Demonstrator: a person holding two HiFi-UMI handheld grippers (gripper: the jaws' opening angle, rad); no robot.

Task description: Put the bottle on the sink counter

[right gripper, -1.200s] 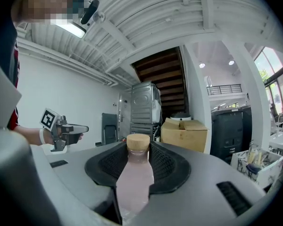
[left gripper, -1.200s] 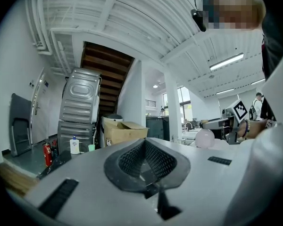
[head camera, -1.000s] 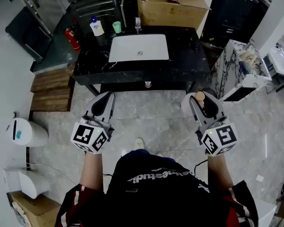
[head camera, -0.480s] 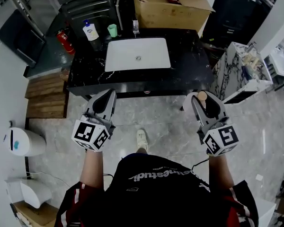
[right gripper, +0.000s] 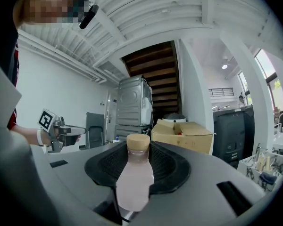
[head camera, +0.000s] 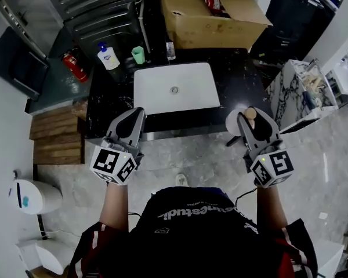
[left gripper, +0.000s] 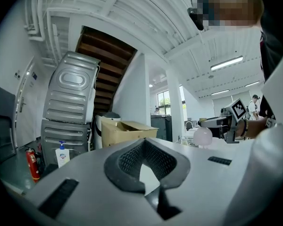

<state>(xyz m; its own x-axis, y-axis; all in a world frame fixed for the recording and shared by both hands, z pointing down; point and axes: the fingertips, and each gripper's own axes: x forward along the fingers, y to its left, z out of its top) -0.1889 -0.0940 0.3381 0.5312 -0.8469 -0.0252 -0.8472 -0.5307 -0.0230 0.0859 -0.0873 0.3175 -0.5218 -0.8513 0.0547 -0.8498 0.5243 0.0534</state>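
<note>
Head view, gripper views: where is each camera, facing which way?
Head view: on the person's head, steeply down at the black sink counter; both forearms show.
Left gripper view: on the left gripper, level along empty jaws; right hand shows.
Right gripper view: on the right gripper, along jaws holding the pale pink bottle; left hand shows.
Gripper views share the brown cardboard box.

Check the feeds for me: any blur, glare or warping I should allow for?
Head view: sharp and evenly lit, the white sink basin bright but readable, edges slightly bowed. Left gripper view: heavy fisheye, dark corners, ceiling beams curved. Right gripper view: same fisheye, the bottle in the right claw close and a little soft, window at far right glaring.
</note>
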